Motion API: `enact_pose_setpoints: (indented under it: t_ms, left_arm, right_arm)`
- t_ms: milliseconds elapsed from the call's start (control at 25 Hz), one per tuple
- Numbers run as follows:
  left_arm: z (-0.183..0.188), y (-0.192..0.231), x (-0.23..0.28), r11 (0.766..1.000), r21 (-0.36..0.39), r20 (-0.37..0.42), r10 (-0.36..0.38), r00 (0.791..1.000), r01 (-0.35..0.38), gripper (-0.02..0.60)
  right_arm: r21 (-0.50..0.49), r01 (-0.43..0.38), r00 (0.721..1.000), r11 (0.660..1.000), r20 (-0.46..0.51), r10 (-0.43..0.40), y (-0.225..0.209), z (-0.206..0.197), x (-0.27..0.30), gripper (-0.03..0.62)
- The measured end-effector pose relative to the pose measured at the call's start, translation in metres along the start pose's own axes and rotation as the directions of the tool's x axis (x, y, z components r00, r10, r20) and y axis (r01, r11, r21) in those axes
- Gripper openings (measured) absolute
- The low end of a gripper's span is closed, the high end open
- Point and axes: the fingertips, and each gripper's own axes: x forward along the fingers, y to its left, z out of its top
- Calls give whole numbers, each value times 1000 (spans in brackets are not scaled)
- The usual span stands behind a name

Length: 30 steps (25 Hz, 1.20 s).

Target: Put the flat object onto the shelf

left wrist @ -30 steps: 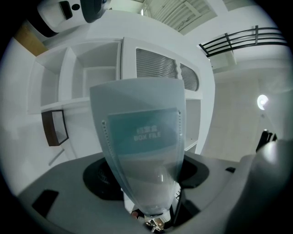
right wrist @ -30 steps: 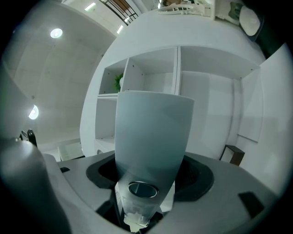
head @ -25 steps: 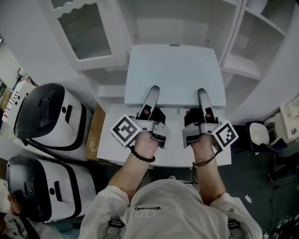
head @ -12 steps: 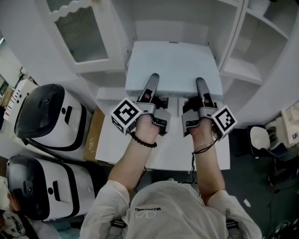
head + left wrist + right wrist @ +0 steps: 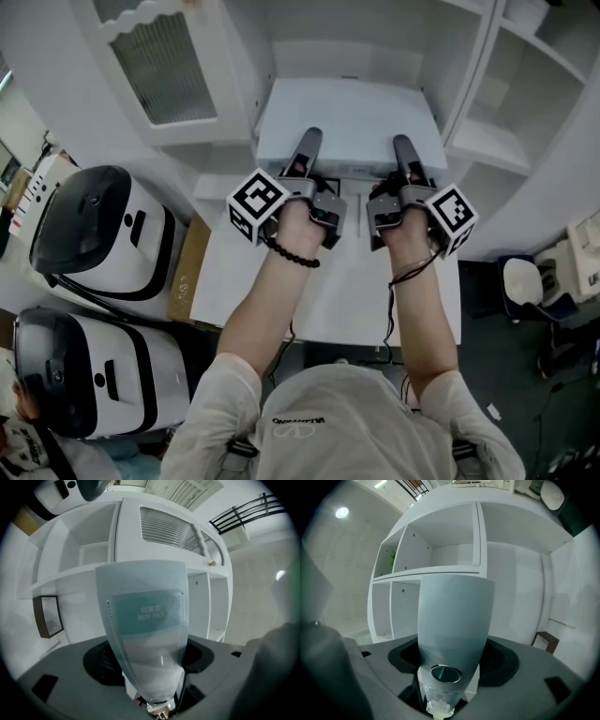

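A flat pale grey box file (image 5: pixel 349 120) is held level over the white table (image 5: pixel 328 295), its far edge at the open white shelf unit (image 5: pixel 342 42). My left gripper (image 5: pixel 306 159) is shut on its near edge left of centre. My right gripper (image 5: pixel 406 161) is shut on the same edge further right. In the left gripper view the box file (image 5: pixel 145 620) shows a teal label and runs out from the left gripper (image 5: pixel 151 679) toward the shelf. In the right gripper view the box file (image 5: pixel 454 620), with a metal finger ring, fills the right gripper (image 5: pixel 447 670).
Two white-and-black domed appliances (image 5: pixel 94 234) (image 5: pixel 80 375) stand at the left, beside a cardboard piece (image 5: pixel 190 272). A cabinet door with ribbed glass (image 5: pixel 159 66) hangs open at upper left. More white shelves (image 5: pixel 497 141) are at the right. A small dark frame (image 5: pixel 47 616) sits on a shelf.
Both grippers have carried the box file forward, away from the person and toward the shelf unit. The arms are stretched out further; both grips are unchanged.
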Motion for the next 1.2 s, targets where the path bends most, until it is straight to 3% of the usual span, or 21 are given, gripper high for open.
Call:
enact_pose_setpoints:
  t_ms: [520,880,1200]
  left_arm:
    - [9,6,30,1000,5,15,18,1000,-18,322]
    - [16,7,41,999,11,52,-34,998,34,350]
    - [17,8,16,996,45,62,-82,995,80,390]
  right_arm:
    - [2,23,1000,1000,-15,-23,-9,11,32,334]
    - [-25,6,998,1000,-60,-7,-10,10,44,347]
    - [-47,-109,993,993,-54,106,2,5,14,362]
